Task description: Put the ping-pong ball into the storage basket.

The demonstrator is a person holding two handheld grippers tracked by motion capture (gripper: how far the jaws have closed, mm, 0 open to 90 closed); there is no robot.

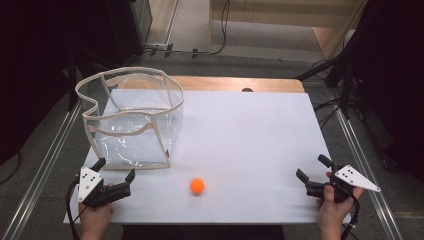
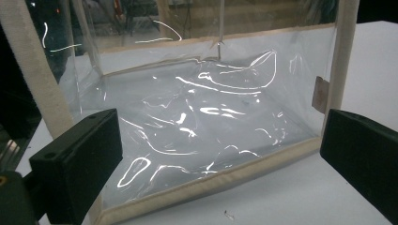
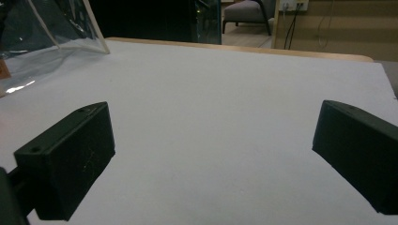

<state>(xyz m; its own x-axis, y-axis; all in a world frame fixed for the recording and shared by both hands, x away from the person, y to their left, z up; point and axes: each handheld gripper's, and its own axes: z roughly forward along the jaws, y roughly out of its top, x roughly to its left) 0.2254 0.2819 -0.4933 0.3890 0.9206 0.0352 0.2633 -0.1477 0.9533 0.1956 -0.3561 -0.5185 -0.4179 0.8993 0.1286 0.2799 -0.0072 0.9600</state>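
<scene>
A small orange ball (image 1: 197, 186) lies on the white table sheet (image 1: 240, 130) near the front edge. A clear plastic bag with cream fabric trim (image 1: 131, 117) stands open at the back left. My left gripper (image 1: 115, 169) is held at the front left, just in front of the bag, jaws wide apart with nothing between them. In the left gripper view the bag's clear wall (image 2: 206, 126) lies close ahead of that gripper (image 2: 220, 154). My right gripper (image 1: 313, 167) rests at the front right, open and empty, facing bare sheet (image 3: 211, 103).
A wooden table edge (image 1: 235, 83) shows behind the sheet. Metal rails (image 1: 45, 160) run along both sides of the table. Dark equipment and cables stand on the floor beyond. A corner of the bag (image 3: 51, 42) appears at the upper left of the right gripper view.
</scene>
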